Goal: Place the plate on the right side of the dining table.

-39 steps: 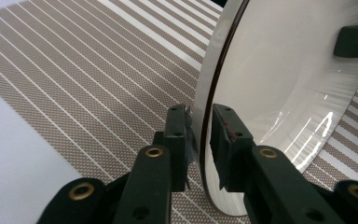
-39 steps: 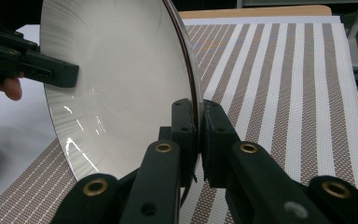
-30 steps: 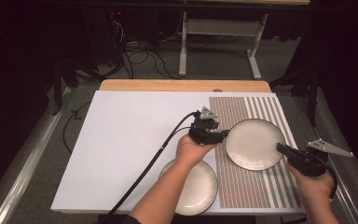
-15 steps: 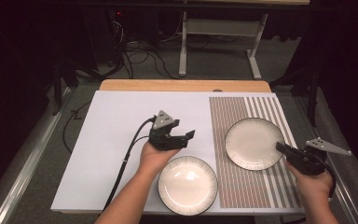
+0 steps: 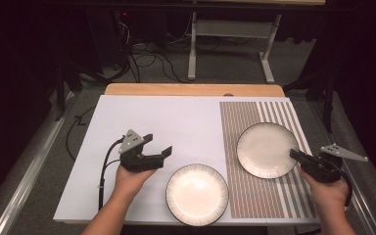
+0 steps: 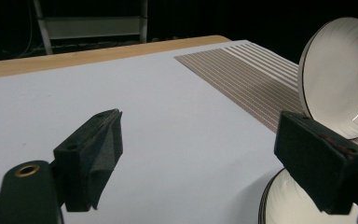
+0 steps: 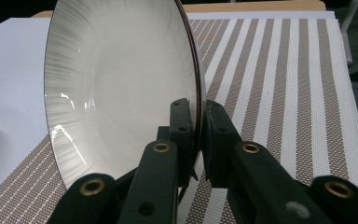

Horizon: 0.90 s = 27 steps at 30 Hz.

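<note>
White china shows in the high view as two plates. The near plate (image 5: 197,194) lies flat, face up, on the pale sheet (image 5: 176,122) at the front of the counter (image 5: 191,89). I judge that half settled, since the left hand-held gripper (image 5: 160,143) hangs apart from it to its left, released, with nothing between its jaws, which have just been opening. The raised plate (image 5: 267,149) is over the striped mat (image 5: 274,196), grasped at its right rim by the right hand-held gripper (image 5: 293,153). It looks not yet laid down, so that is the step left. In the left gripper view, the left hand-held gripper (image 6: 200,135) stands wide over bare sheet. Beyond it the raised plate (image 6: 335,77) is tipped steeply up on edge above the striped mat (image 6: 233,70), its hollow face turned toward this camera. Its lowest rim is hidden behind a jaw, so I cannot tell whether it touches the mat. The near plate (image 6: 284,205) peeps in at the bottom. In the right gripper view, the right hand-held gripper (image 7: 196,116) is clenched on the rim of the raised plate (image 7: 121,84). The plate rises nearly upright from the jaws, face to the left, back toward the striped mat (image 7: 284,93). Being round, it has no long axis.
</note>
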Motion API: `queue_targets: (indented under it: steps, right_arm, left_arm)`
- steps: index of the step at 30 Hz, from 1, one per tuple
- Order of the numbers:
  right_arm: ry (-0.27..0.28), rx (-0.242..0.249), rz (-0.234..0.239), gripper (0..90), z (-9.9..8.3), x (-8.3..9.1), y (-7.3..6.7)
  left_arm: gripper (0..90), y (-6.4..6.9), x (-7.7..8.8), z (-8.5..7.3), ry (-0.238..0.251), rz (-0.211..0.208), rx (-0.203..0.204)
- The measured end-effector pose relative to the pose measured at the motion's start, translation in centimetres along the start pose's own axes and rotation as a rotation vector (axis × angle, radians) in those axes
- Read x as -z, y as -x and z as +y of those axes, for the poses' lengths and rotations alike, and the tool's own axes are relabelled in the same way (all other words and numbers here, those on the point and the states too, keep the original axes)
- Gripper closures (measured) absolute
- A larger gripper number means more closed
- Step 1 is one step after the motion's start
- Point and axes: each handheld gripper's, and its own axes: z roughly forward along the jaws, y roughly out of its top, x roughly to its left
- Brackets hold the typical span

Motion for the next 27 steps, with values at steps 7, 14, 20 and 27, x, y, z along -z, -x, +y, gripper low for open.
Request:
queue_targets:
  steps: [7,14,20,27]
  right_arm:
    - [-0.039,-0.021,-0.027,83.1,0.0,-0.8,0.5]
    - [-0.075,-0.054,-0.043,81.3,0.0,-1.5,0.9]
    - [-0.102,-0.086,-0.048,80.5,-0.1,-2.0,1.4]
    - [-0.122,-0.114,-0.057,79.6,0.0,-2.7,1.9]
  left_arm:
    - [1.3,-0.8,3.3,-1.9,-0.017,0.076,-0.058]
    - [0.0,-0.9,4.8,-2.7,0.013,0.086,-0.056]
    - [0.0,-1.6,4.7,-2.9,0.002,0.061,-0.032]
    - [0.2,-1.5,4.8,-2.9,0.004,0.051,-0.033]
